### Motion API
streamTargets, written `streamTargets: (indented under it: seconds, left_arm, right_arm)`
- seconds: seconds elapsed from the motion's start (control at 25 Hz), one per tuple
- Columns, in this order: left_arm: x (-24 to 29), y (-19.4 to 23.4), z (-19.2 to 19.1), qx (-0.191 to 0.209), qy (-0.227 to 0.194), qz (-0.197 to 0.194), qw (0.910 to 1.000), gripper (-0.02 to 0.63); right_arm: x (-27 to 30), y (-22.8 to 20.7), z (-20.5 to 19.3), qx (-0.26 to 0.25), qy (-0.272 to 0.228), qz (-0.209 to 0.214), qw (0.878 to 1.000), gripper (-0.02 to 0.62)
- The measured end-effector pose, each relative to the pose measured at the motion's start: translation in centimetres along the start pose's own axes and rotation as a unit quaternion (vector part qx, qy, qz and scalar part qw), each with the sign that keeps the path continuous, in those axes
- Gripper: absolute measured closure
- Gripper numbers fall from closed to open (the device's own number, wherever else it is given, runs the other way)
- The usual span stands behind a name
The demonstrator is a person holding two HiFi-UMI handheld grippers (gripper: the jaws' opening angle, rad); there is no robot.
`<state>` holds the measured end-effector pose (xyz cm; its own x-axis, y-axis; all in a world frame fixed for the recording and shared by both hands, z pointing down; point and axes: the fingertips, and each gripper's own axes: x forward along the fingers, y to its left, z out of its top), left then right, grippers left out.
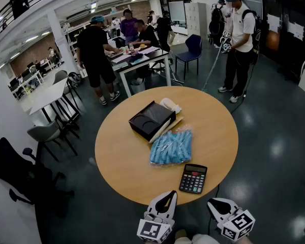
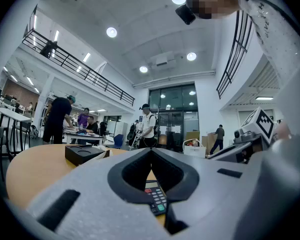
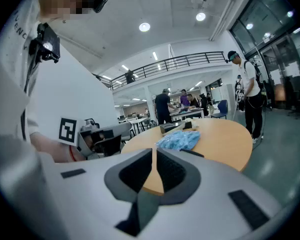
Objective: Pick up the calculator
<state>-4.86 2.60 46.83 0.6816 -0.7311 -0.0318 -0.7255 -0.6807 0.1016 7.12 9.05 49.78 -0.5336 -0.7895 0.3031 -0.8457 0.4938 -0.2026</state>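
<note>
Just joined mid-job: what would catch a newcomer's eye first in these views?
The round wooden table fills the middle of the head view, with a black calculator near its front edge, a blue plastic bag just behind it and a black box further back. The left gripper and the right gripper hover at the table's near edge, jaws together, holding nothing.

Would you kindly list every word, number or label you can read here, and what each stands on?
Nothing can be quoted with confidence.
calculator: key and display markings too small to read.
left gripper and right gripper cubes: square code patterns, no letters.
white shirt: sleeve lettering in the right gripper view, cut off and unreadable.
blue packet, black box: no print visible.
</note>
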Motion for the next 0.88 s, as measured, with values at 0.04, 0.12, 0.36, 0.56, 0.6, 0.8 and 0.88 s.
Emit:
streamTargets:
  seconds: [0.04,0.12,0.36,0.56,0.6,0.8,0.88]
  left_arm:
    - [0.7,0.9,-0.3,0.0,-0.002,0.003,1.0,0.598]
    - [1.8,2.6,-0.7,-0.002,-0.005,0.013,0.9999,0.598]
    - [4.1,6.4,-2.6,0.0,0.012,0.053,0.9985,0.598]
    - [7.3,9.8,-3.6,-0.006,0.021,0.086,0.996,0.598]
    - [7.9,10.4,-3.8,-0.009,0.023,0.092,0.9954,0.598]
    - [10.2,11.5,-5.3,-0.024,0.028,0.105,0.9938,0.598]
    - [10.7,11.8,-6.1,-0.032,0.034,0.111,0.9927,0.598]
  right_arm:
    - [1.2,-1.2,-0.4,-0.002,0.01,0.001,1.0,0.583]
    - [3.6,-3.8,-1.0,0.001,0.03,0.003,1.0,0.583]
    - [10.5,-11.6,-3.2,0.056,0.115,0.02,0.992,0.395]
    - [16.1,-16.0,-5.7,0.081,0.226,0.075,0.968,0.356]
    - [16.9,-16.3,-6.2,0.083,0.25,0.093,0.96,0.356]
    - [19.1,-15.6,-8.0,0.104,0.344,0.192,0.913,0.354]
    - [19.9,-15.3,-8.2,0.134,0.357,0.224,0.897,0.356]
